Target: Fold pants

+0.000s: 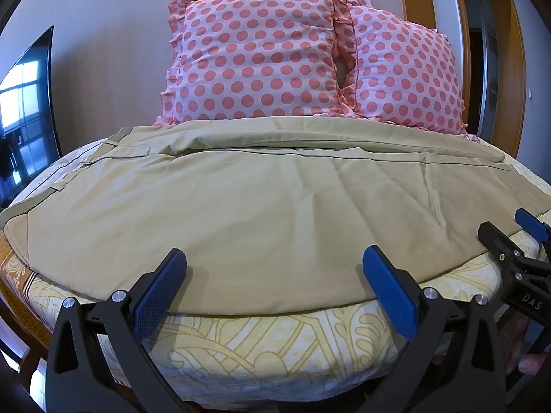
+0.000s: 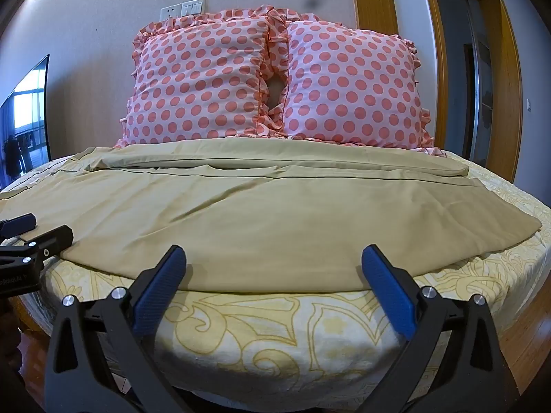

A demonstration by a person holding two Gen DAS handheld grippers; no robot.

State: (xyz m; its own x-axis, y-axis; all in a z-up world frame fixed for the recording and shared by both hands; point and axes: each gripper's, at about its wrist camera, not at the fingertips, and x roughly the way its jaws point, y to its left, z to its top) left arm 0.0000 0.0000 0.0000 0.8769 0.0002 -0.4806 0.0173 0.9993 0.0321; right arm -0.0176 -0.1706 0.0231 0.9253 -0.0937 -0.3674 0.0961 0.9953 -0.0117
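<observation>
Beige pants (image 1: 268,203) lie spread flat across the bed, waistband to the left, legs running right, one leg lying over the other. They also fill the middle of the right wrist view (image 2: 268,220). My left gripper (image 1: 275,289) is open and empty, just in front of the pants' near edge. My right gripper (image 2: 275,289) is open and empty at the near edge further right. The right gripper shows at the right side of the left wrist view (image 1: 516,237); the left gripper shows at the left side of the right wrist view (image 2: 31,234).
The bed (image 1: 275,340) has a yellow-patterned white sheet. Two pink polka-dot pillows (image 1: 255,58) (image 1: 406,75) stand against the wall behind the pants. A dark screen (image 1: 27,103) is at the left, a wooden door frame (image 2: 509,69) at the right.
</observation>
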